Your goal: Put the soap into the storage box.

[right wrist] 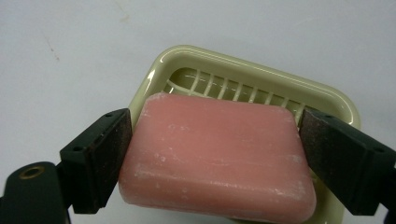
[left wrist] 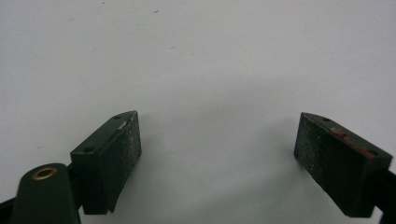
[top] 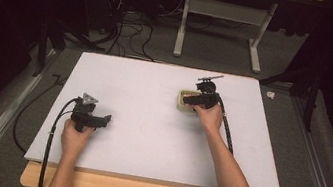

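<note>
One pink soap (right wrist: 215,156) (over dish (right wrist: 261,77))

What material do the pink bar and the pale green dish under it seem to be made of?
The pink bar looks like solid soap: matte, waxy, with whitish scuffs and rounded edges. The pale green dish looks like moulded plastic: a smooth, glossy rim with highlights and thin, even drain slats. The right tool clamps the bar by its two ends.

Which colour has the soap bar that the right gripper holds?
The soap bar is pink, with whitish scuffs. The right gripper view shows it best.
</note>
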